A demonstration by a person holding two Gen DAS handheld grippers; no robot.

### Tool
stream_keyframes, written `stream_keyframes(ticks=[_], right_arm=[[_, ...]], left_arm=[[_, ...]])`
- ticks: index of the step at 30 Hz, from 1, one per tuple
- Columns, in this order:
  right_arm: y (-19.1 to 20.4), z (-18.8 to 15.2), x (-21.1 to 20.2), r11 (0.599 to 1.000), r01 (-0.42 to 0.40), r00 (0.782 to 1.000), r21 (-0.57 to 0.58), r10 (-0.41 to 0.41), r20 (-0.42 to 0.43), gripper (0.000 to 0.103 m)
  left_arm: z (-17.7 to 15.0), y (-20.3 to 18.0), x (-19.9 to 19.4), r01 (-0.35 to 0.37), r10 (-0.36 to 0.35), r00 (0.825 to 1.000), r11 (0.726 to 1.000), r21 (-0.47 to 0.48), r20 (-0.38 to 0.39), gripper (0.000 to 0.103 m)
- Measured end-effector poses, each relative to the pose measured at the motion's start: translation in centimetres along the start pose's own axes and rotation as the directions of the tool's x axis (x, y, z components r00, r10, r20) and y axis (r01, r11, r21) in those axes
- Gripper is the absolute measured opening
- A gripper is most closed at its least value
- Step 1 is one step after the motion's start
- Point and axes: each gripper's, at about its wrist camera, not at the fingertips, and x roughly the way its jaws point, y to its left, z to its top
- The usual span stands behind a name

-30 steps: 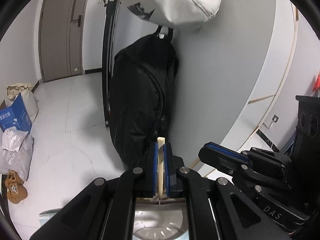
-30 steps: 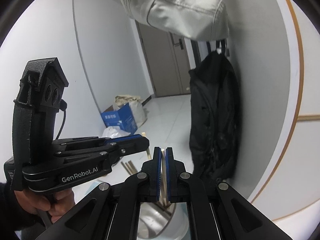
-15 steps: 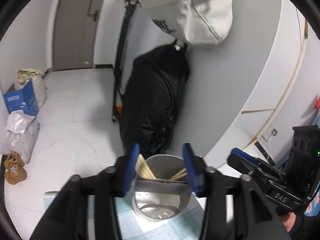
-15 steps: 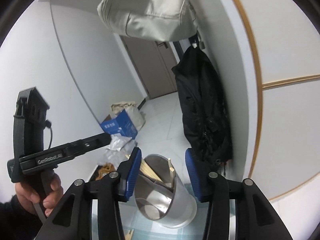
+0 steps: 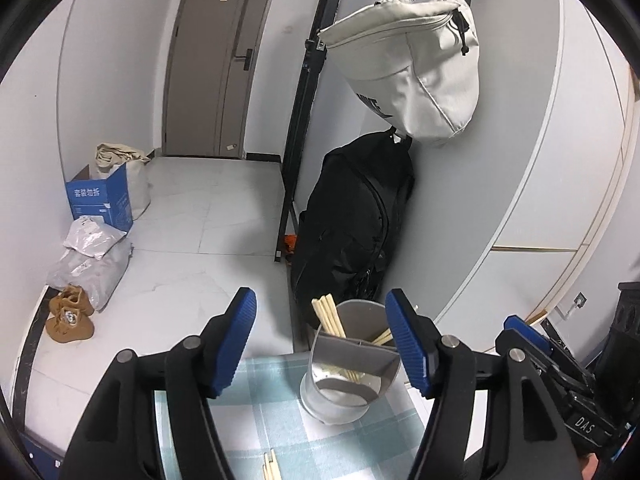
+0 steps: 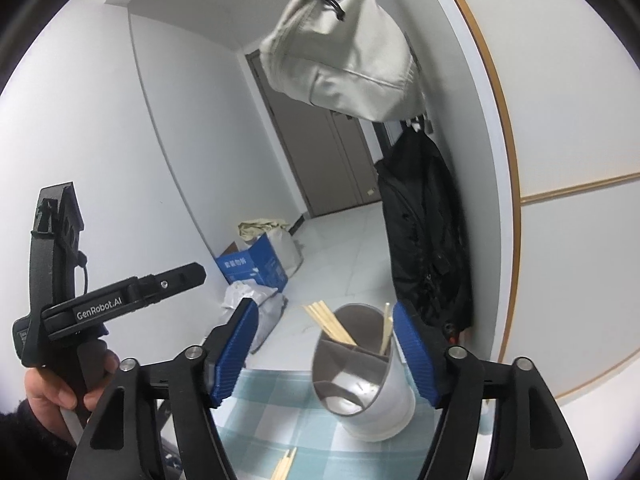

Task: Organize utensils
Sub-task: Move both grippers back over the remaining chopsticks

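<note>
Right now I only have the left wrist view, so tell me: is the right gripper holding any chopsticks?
Observer: No. The right gripper has just been opening. Its jaws stand wide apart with nothing pressed between them, and the metal chopstick holder stands beyond the tips.
Operator: My own finger hides the holder's right side. What's in there?
Observer: Right of the divider, a single chopstick stands nearly upright against the far wall, apart from the leaning bundle on the left.

Both jaws newly open, chopsticks (image 5: 329, 316) released
</note>
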Motion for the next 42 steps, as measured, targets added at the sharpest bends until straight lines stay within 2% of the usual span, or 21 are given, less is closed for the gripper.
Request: stream_keyframes(ticks=[3,6,21,24,26,34,38,42], right_arm=[[0.7,-0.2,-0.8,1.0,-0.009,1.0,-0.001,0.009,0.015,0.075],[1.4,-0.5,-1.6,1.0,-0.01,1.0,-0.005,0.011,0.027,0.079],[4.2,-3.5,-3.8,0.999,-0.032,0.998,-0.035,0.034,0.046,0.094],[4.7,-4.6,-3.6,0.998,-0.046,0.998,-0.048,0.048,0.033,0.094],[5.0,-5.4,-3.5,0.997,-0.043,0.999,-0.06,0.045,0.029,0.094],[5.1,-10.4,-1.3,0.996,-0.041,0.998,-0.075,0.038,-0.048,0.095],[5.1,-13.2,0.4,0.995,-0.038,0.993,-0.09,0.027,-0.115,0.096],[4.9,-15.4,2.3,0.995,-0.026,0.981,-0.096,0.007,-0.194,0.096]], left_arm=[[-0.5,-0.2,-0.7,-0.017,0.017,1.0,1.0,0.005,0.011,0.064],[-1.0,-0.1,-1.6,-0.027,0.027,0.999,1.0,0.001,0.022,0.072],[-4.2,0.6,-4.9,-0.084,0.081,0.993,0.996,0.032,0.091,0.074],[-5.2,1.3,-5.0,-0.105,0.102,0.99,0.994,0.018,0.1,0.084],[-6.3,1.9,-5.1,-0.115,0.115,0.987,0.993,-0.003,0.113,0.084],[-11.1,4.3,-3.6,-0.178,0.18,0.98,0.984,-0.024,0.091,0.085],[-13.4,6.2,-2.4,-0.224,0.23,0.97,0.972,-0.074,0.08,0.085],[-15.1,8.4,0.0,-0.213,0.211,0.977,0.968,-0.132,-0.029,0.085]])
